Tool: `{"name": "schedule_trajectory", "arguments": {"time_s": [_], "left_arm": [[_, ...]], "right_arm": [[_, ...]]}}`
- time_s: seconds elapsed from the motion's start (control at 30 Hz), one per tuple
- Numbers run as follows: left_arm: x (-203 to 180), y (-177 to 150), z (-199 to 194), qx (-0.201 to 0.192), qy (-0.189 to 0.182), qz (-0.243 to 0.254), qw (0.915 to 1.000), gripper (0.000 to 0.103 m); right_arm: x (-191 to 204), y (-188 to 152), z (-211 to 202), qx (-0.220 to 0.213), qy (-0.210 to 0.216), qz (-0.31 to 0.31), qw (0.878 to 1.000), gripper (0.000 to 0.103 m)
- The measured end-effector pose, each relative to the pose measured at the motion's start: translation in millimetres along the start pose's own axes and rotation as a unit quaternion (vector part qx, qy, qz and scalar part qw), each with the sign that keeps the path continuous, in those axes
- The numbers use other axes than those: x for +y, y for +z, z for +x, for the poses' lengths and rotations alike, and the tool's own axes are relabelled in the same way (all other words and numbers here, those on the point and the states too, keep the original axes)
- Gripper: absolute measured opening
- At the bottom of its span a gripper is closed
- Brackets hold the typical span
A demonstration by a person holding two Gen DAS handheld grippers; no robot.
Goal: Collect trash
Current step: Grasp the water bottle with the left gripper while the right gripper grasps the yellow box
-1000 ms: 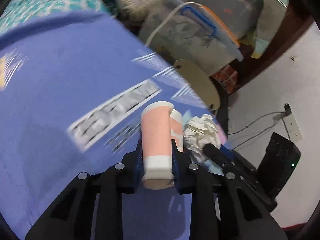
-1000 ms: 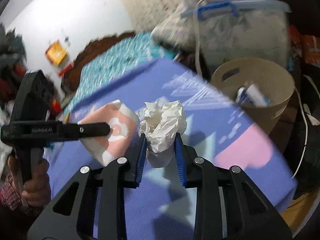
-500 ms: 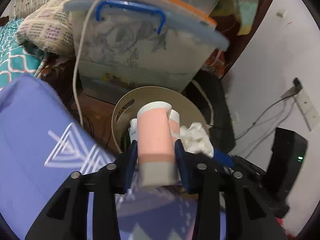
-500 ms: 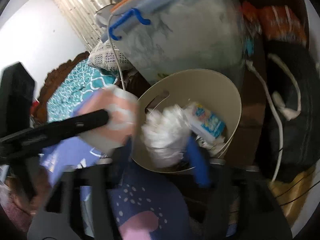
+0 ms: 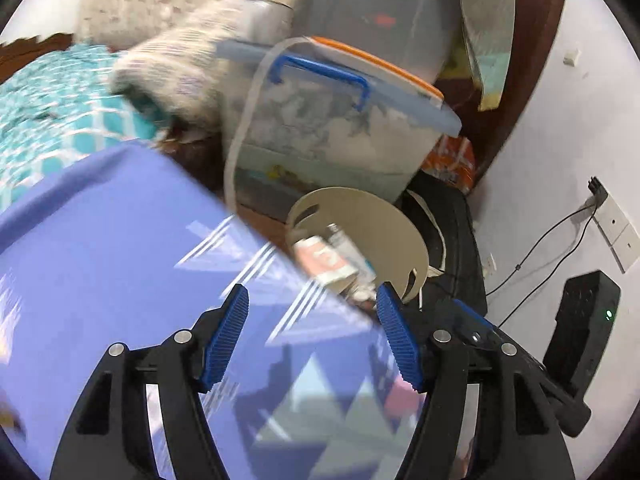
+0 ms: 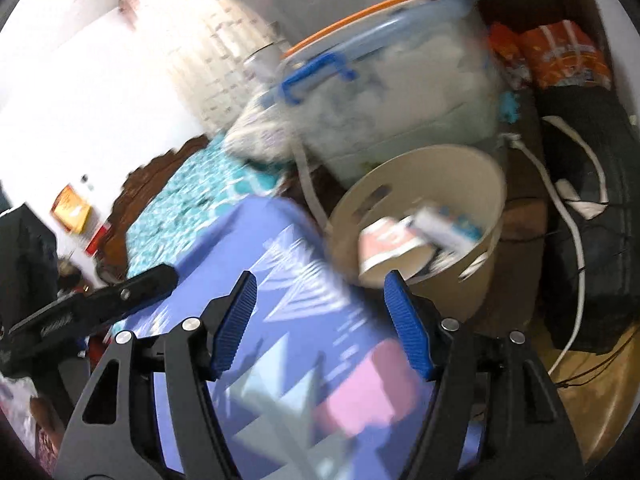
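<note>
Over on the left sits a bed with a teal sheet, and next to it the purple cloth with white triangle prints covers the near surface, pretty blurry in both views. Left hand-held gripper hangs above that cloth with its blue pads spread wide, released, nothing between them. Right hand-held gripper is the same deal: jaws wide apart, empty, over the cloth's edge.

Past the cloth's edge, on the floor, stands the beige bin. Pink cup lies on its side inside it, white rim toward the camera. Just beside the cup there's a white and blue packet, also in the bin. Crumpled paper can't be made out in there, too blurry to tell.

Behind the bin is a big clear tub with a blue handle and orange-edged lid, a white cord running down its front. Further right, orange bags sit against the wall, a black bag lies on the floor with a white cable across it, and a black box with a green light stands near the wall sockets.
</note>
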State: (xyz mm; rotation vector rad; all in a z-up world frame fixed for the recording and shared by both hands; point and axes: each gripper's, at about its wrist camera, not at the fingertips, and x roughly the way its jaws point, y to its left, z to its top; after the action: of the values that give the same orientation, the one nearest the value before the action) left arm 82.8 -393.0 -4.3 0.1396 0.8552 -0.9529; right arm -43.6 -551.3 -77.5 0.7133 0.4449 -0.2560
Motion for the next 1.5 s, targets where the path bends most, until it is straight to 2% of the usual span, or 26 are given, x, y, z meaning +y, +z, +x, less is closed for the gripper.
{"name": "schedule_trajectory", "arguments": {"time_s": [0.17,0.27,0.4,0.6,0.77,0.9,1.07,1.13,1.2,1.37,1.5], "left_arm": [[25,-53,-57,-0.025,0.048,-0.025,0.9982,0.066],[45,-78,-78,-0.018,0.087,-0.044,0.9951,0.066],[70,-103,-101,-0.017,0.109,-0.082,0.9905,0.066],[99,-129,-121,-0.023,0.116,-0.137,0.9835,0.066],[105,-143,-132,-0.025,0.115,-0.141,0.9829,0.066],[112,-154,-139,-0.024,0.11,-0.141,0.9835,0.066],[135,-170,-155,-0.022,0.114,-0.158,0.9807,0.066],[150,-174,-169,-0.032,0.126,-0.172,0.9764,0.066],[168,-178,-185,-0.049,0.152,-0.192,0.9684,0.066],[233,-174,-213,-0.07,0.214,-0.257,0.9398,0.07],[262,-159,-219,-0.075,0.233,-0.273,0.9303,0.074]], "right_arm": [[60,-32,18,0.056,0.042,-0.041,0.997,0.067],[94,-52,21,0.078,0.064,-0.067,0.993,0.068],[132,-76,23,0.1,0.084,-0.1,0.986,0.068],[162,-98,22,0.124,0.093,-0.143,0.978,0.068],[162,-102,15,0.128,0.089,-0.15,0.976,0.068],[162,-120,8,0.133,0.083,-0.158,0.975,0.068],[183,-133,18,0.147,0.084,-0.18,0.969,0.068],[197,-135,28,0.156,0.089,-0.193,0.965,0.068],[215,-135,41,0.161,0.096,-0.212,0.959,0.068],[276,-130,85,0.168,0.13,-0.267,0.94,0.069],[319,-135,141,0.196,0.14,-0.293,0.925,0.07]]}}
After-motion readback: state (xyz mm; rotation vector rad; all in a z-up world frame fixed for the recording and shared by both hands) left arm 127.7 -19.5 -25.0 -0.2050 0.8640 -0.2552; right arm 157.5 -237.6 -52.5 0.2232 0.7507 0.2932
